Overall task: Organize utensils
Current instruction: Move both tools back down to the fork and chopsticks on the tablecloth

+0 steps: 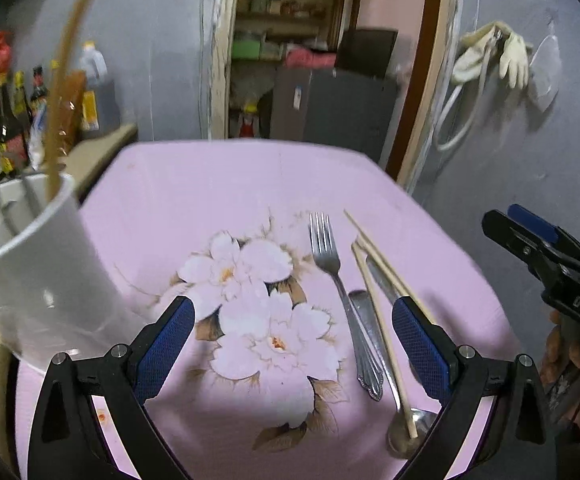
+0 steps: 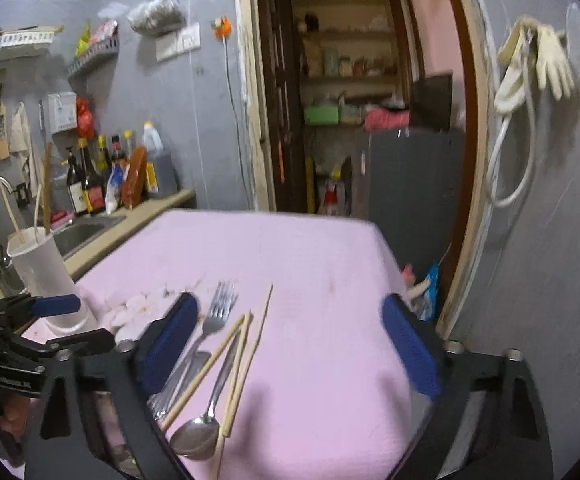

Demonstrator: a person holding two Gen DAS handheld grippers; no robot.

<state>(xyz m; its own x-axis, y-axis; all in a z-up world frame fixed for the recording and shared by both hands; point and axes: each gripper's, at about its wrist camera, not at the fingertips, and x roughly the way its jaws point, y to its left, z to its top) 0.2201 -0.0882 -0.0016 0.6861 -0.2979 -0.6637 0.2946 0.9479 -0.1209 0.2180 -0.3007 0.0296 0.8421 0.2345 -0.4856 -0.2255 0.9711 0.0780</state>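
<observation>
On the pink table [image 1: 250, 184], right of its printed flowers: the loose utensils lie in a bunch. Fork [image 1: 331, 276] leftmost, tines toward the far edge. Spoon [image 1: 411, 432] with its bowl at the near edge, handle running away under the sticks. Chopsticks [image 1: 377, 304] laid across the spoon handle, fanned and crossing; three sticks countable from the right wrist view, one thinner than the rest. A second metal handle lies between fork and spoon; what it is I cannot tell.

White holder cup [image 2: 44, 276] stands at the table's left edge, well apart from the bunch, with a few sticks and a brown-handled piece upright in it.

Left gripper [image 1: 293, 344]: jaws spread wide, nothing between the pads, poised over the flower print, right pad just beside the chopsticks. Right gripper [image 2: 290, 344]: jaws apart, nothing gripped; left pad over the fork handle, the chopsticks and spoon showing in the gap.

Beyond: counter with sink and bottles at left, a doorway onto shelves, pale gloves [image 2: 537, 60] hung on the grey wall at right.
</observation>
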